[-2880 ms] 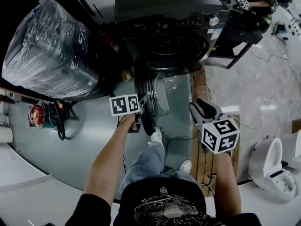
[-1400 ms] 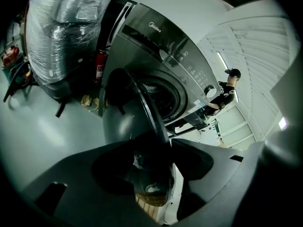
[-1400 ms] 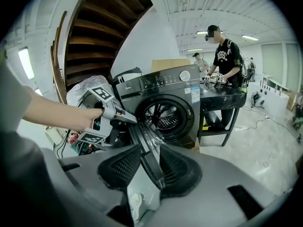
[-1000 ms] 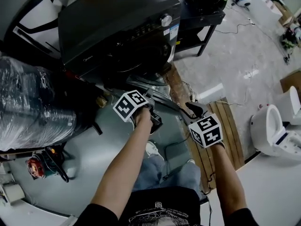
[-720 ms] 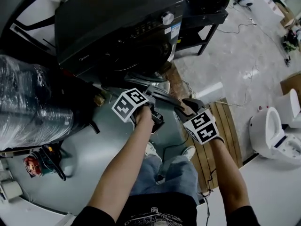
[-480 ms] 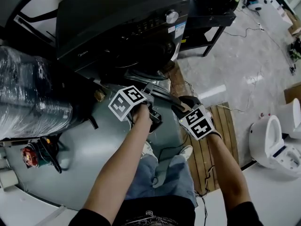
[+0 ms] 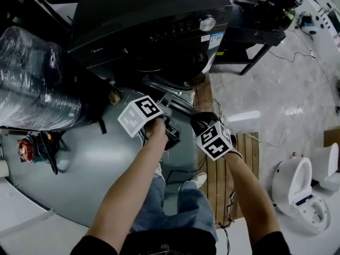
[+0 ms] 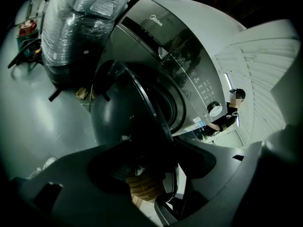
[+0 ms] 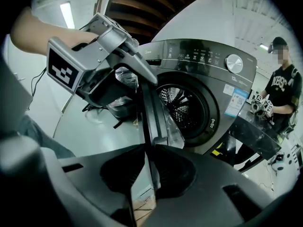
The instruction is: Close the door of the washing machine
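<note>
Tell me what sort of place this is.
Probably a workshop or test space, not a home: the washing machine stands beside a plastic-wrapped bundle, a toilet sits out on the open floor, and a wooden pallet lies nearby.

The left gripper [image 8: 158, 144] is clasping the dark rim of the door [image 8: 116, 115], its jaws having just widened slightly. The door is standing open before the washing machine [image 8: 189, 51].
</note>
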`<state>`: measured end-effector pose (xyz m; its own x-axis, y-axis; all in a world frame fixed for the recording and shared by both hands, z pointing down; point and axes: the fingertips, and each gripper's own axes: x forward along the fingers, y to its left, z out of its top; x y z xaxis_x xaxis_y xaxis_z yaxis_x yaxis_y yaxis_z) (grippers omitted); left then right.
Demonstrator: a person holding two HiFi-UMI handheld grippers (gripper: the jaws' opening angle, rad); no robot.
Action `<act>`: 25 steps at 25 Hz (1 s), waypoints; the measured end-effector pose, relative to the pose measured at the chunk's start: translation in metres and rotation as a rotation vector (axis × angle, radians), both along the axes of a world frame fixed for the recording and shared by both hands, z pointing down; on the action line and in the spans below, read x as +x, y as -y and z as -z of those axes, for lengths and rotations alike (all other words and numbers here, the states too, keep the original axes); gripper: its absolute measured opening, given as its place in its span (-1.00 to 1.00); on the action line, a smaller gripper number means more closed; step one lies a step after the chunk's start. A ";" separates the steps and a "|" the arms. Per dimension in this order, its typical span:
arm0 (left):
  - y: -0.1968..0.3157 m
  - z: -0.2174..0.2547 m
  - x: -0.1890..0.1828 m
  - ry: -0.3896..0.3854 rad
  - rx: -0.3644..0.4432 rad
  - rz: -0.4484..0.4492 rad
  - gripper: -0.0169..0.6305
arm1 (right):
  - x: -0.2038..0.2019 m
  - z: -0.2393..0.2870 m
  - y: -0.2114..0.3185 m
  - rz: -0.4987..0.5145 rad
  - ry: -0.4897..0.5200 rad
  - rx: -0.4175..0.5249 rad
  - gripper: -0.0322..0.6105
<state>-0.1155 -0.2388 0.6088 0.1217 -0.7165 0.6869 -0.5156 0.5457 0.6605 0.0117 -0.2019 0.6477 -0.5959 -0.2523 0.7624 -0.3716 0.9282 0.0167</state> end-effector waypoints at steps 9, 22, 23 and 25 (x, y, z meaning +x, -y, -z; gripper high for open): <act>0.024 -0.003 -0.001 0.001 0.042 0.100 0.02 | 0.003 -0.004 0.035 0.051 0.007 0.013 -0.65; 0.040 -0.003 0.000 -0.004 0.079 0.147 0.06 | 0.006 -0.005 0.059 0.057 0.009 0.036 -0.63; 0.042 -0.004 0.000 -0.009 0.077 0.151 0.07 | 0.006 -0.005 0.062 0.051 0.008 0.033 -0.62; 0.046 -0.005 0.000 -0.019 0.074 0.165 0.08 | 0.006 -0.006 0.068 0.045 0.000 0.030 -0.60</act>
